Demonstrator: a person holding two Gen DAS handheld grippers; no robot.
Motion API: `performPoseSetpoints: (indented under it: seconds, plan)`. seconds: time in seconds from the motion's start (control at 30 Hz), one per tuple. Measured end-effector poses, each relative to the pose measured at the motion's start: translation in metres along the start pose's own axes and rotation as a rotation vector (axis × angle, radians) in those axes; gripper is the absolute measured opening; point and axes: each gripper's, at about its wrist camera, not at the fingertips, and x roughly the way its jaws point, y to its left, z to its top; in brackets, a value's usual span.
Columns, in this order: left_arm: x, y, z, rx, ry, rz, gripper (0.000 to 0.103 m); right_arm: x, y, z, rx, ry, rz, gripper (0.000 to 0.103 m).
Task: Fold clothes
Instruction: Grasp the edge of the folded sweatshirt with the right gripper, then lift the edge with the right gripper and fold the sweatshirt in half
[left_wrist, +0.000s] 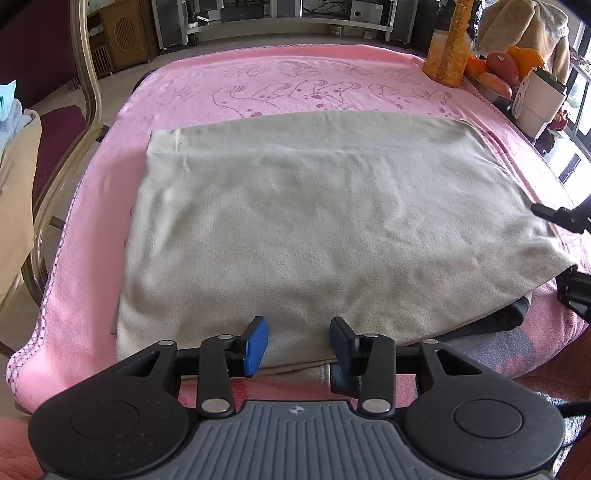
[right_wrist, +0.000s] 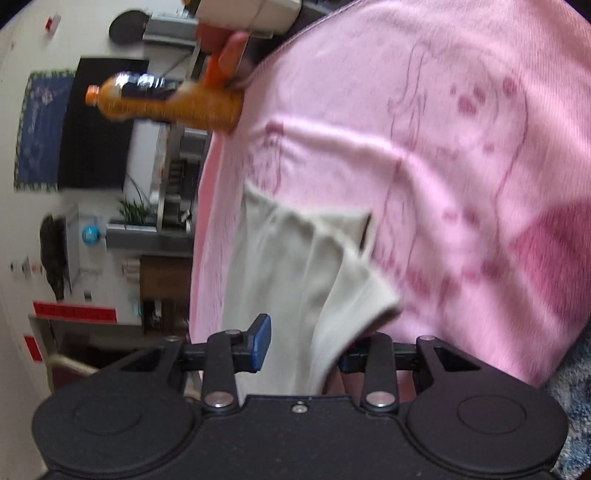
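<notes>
A pale beige cloth (left_wrist: 314, 221) lies folded flat on the pink towel (left_wrist: 258, 85) that covers the table. My left gripper (left_wrist: 299, 345) is open at the cloth's near edge, its blue pads (left_wrist: 255, 347) resting on the hem. At the right edge of the left wrist view, my right gripper (left_wrist: 565, 254) straddles the cloth's right corner. In the right wrist view, which is rolled sideways, the right gripper (right_wrist: 304, 350) is open. The beige cloth (right_wrist: 295, 266) runs up between its fingers and hides the right pad.
An orange bottle (left_wrist: 448, 40), fruit (left_wrist: 502, 70) and a white container (left_wrist: 539, 103) crowd the far right of the table. A chair (left_wrist: 74, 129) with clothes (left_wrist: 14, 184) stands to the left. A dark garment (left_wrist: 491, 325) peeks out under the cloth's near right edge.
</notes>
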Motion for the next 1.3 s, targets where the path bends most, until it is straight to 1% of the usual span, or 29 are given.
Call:
performPoseSetpoints:
  seconds: [0.03,0.17,0.27,0.4,0.47,0.5,0.53,0.57,0.67,0.7,0.73,0.77,0.83,0.93,0.97,1.03,1.07,1.17,1.2,1.23,1.3]
  plan:
    - [0.000,0.000,0.000,-0.001,0.000,-0.001,0.042,0.001,-0.001,0.005,0.005,-0.008,0.004,0.035]
    - [0.000,0.000,0.000,-0.002,-0.001,-0.001,0.042,0.013,0.001,0.007,-0.051,0.075,0.030,0.035]
    - [0.000,0.000,0.001,-0.005,0.000,-0.002,0.042,0.014,0.002,0.008,-0.058,0.102,0.033,0.034]
    - [0.000,0.000,0.000,0.000,-0.002,-0.004,0.042,0.008,0.004,0.012,-0.078,0.009,-0.020,0.033]
    - [0.000,0.000,0.000,0.001,-0.002,-0.006,0.042,0.008,0.011,0.009,-0.117,-0.014,-0.067,0.031]
    - [0.000,0.000,0.000,0.001,-0.001,-0.007,0.042,0.008,0.014,0.008,-0.138,-0.025,-0.092,0.027]
    - [0.000,0.001,0.000,0.002,-0.002,-0.009,0.042,0.008,0.018,0.006,-0.159,-0.036,-0.117,0.015]
    - [0.000,0.001,0.000,0.001,-0.001,-0.011,0.042,0.008,0.022,0.004,-0.179,-0.047,-0.141,0.012]
    - [-0.002,0.002,0.000,0.015,0.003,-0.016,0.041,0.008,0.033,0.000,-0.242,-0.079,-0.215,0.010]
    - [-0.004,0.002,0.000,0.032,0.008,-0.018,0.038,0.008,0.037,-0.002,-0.262,-0.090,-0.240,0.010]
    - [-0.008,0.002,0.000,0.053,0.014,-0.018,0.035,0.008,0.044,-0.006,-0.301,-0.102,-0.262,0.010]
    - [-0.013,0.004,0.001,0.066,0.023,-0.003,0.030,0.008,0.052,-0.010,-0.342,-0.115,-0.284,0.010]
    - [-0.026,0.014,0.002,0.074,0.031,0.036,0.029,0.007,0.071,-0.020,-0.442,-0.142,-0.317,0.010]
    - [-0.035,0.049,0.007,0.009,0.044,0.090,0.029,0.006,0.097,-0.039,-0.587,-0.182,-0.346,0.010]
    - [-0.031,0.062,0.009,-0.017,0.062,0.122,0.029,0.006,0.105,-0.047,-0.638,-0.193,-0.347,0.010]
    - [-0.013,0.079,0.011,-0.044,0.135,0.187,0.023,0.007,0.120,-0.062,-0.738,-0.216,-0.347,0.010]
    - [0.000,0.083,0.010,-0.045,0.181,0.201,0.026,0.010,0.126,-0.070,-0.779,-0.222,-0.350,0.010]
    - [-0.001,0.084,0.011,-0.024,0.166,0.191,0.026,0.016,0.139,-0.087,-0.863,-0.228,-0.366,0.009]
    - [-0.003,0.084,0.011,-0.019,0.163,0.189,0.028,0.017,0.143,-0.092,-0.886,-0.233,-0.369,0.009]
    - [-0.008,0.087,0.011,-0.027,0.161,0.179,0.028,0.017,0.147,-0.097,-0.917,-0.239,-0.368,0.008]
    - [-0.026,0.095,0.012,-0.050,0.122,0.122,0.028,0.018,0.157,-0.111,-0.993,-0.247,-0.355,0.008]
